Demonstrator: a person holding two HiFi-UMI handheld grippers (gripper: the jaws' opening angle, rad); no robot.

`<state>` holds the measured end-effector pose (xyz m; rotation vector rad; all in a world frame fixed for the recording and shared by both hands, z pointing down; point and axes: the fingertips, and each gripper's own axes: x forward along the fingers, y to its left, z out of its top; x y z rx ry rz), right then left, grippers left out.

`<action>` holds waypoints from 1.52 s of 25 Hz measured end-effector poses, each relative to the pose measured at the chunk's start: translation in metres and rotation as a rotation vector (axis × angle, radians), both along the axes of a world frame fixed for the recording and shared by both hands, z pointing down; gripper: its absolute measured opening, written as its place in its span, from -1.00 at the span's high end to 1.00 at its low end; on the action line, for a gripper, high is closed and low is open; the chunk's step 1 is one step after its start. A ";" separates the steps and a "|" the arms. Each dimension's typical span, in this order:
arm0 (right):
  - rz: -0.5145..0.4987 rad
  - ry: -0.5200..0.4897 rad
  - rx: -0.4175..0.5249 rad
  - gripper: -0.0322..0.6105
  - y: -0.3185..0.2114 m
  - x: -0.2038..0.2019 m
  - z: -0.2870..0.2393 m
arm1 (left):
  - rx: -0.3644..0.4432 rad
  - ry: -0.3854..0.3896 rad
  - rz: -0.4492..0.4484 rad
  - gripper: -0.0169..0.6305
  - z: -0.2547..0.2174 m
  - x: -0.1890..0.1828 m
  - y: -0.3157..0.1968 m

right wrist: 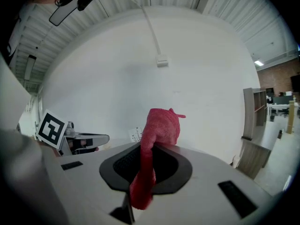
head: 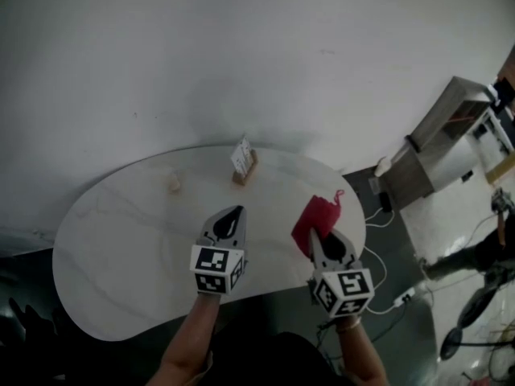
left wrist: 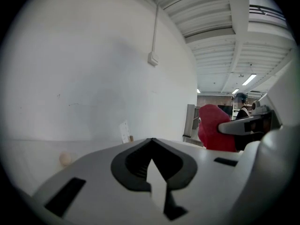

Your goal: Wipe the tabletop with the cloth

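Note:
A red cloth [head: 315,220] hangs bunched from my right gripper [head: 324,240], which is shut on it above the right part of the white marble tabletop [head: 121,240]. In the right gripper view the red cloth [right wrist: 157,135] runs up between the closed jaws and folds over beyond their tips. My left gripper [head: 229,222] is shut and empty over the middle of the table. The left gripper view shows its jaws [left wrist: 151,159] pressed together, and the red cloth [left wrist: 214,129] off to the right in the other gripper.
A small wooden card holder with a white card [head: 243,164] stands near the table's far edge. A small pale object [head: 174,183] lies to its left. A grey shelf unit [head: 438,147] and cables on the floor sit to the right of the table. A white wall is behind.

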<state>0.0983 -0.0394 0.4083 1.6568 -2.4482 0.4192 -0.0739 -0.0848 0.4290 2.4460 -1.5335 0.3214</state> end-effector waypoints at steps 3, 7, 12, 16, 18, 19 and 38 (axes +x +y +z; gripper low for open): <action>0.019 0.001 -0.016 0.76 -0.019 -0.004 0.004 | -0.012 0.002 0.004 0.94 0.007 -0.006 -0.020; 0.011 0.018 -0.024 0.76 -0.040 -0.011 0.005 | -0.042 -0.005 -0.008 0.94 0.023 -0.014 -0.044; -0.002 0.019 -0.044 0.76 -0.063 -0.014 0.015 | -0.079 -0.003 -0.030 0.94 0.039 -0.020 -0.068; -0.039 0.020 -0.066 0.76 -0.078 -0.017 0.024 | -0.104 -0.014 -0.046 0.93 0.050 -0.022 -0.084; -0.061 0.026 -0.077 0.76 -0.086 -0.018 0.029 | -0.119 -0.022 -0.055 0.88 0.056 -0.023 -0.091; -0.069 0.027 -0.081 0.76 -0.090 -0.018 0.031 | -0.127 -0.026 -0.057 0.82 0.060 -0.022 -0.094; -0.099 -0.004 -0.177 0.76 -0.121 -0.009 0.068 | -0.272 -0.117 -0.094 0.28 0.123 -0.013 -0.167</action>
